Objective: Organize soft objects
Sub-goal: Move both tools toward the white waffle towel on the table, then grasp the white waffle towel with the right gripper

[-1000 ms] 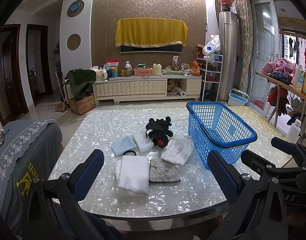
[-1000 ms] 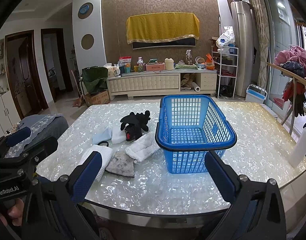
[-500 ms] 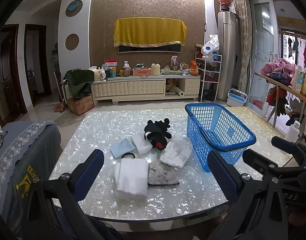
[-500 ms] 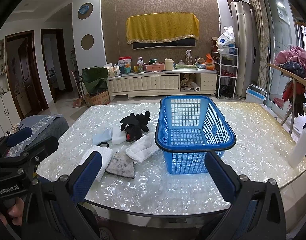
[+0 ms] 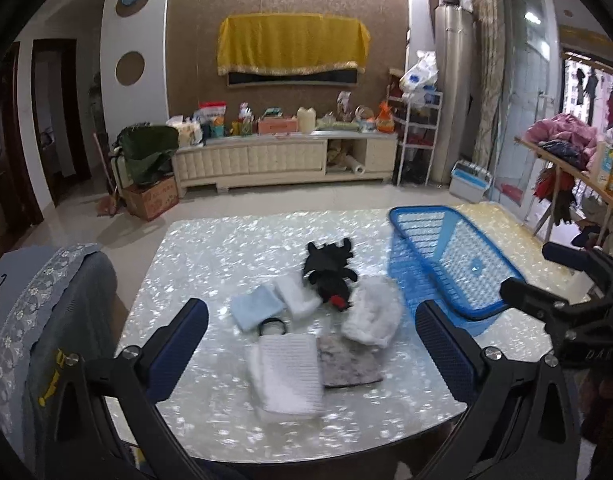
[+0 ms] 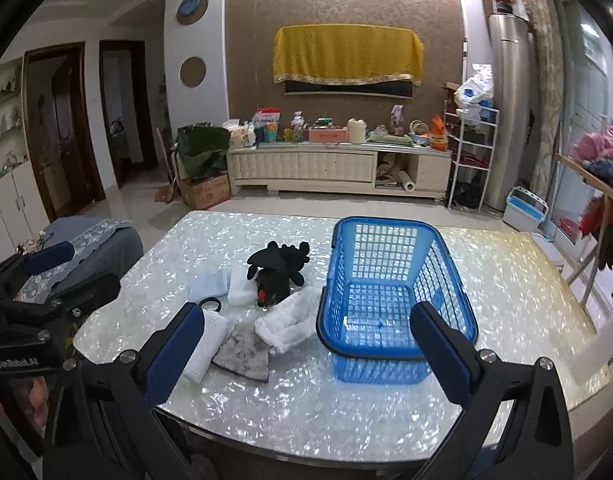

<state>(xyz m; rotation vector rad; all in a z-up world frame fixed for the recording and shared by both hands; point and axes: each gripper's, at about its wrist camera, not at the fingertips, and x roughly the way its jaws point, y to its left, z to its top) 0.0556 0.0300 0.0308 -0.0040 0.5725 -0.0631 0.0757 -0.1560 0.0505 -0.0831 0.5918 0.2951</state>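
An empty blue basket point(image 6: 390, 292) point(image 5: 446, 264) stands on the pearly table point(image 6: 506, 272). Left of it lie a black plush toy point(image 5: 330, 272) point(image 6: 278, 272), a crumpled white cloth point(image 5: 370, 316) point(image 6: 286, 324), a grey rag point(image 5: 346, 360) point(image 6: 242, 356), a white folded towel point(image 5: 286, 372) point(image 6: 204, 348), a light blue cloth point(image 5: 256, 306) point(image 6: 208, 284), a small white cloth point(image 5: 296, 294) and a black ring point(image 5: 272, 326). My left gripper point(image 5: 312, 344) is open and empty above the table's near edge, in line with the towel. My right gripper point(image 6: 308, 356) is open and empty before the basket.
A grey covered chair point(image 5: 46, 320) stands at the table's left side. A TV cabinet point(image 5: 282, 160) with clutter lines the far wall. A drying rack with clothes point(image 5: 566, 168) stands at the right. The other gripper shows at each view's edge.
Both grippers have moved up and slightly forward over the table, so the objects sit lower in view. Both stay open. The objects have not moved.
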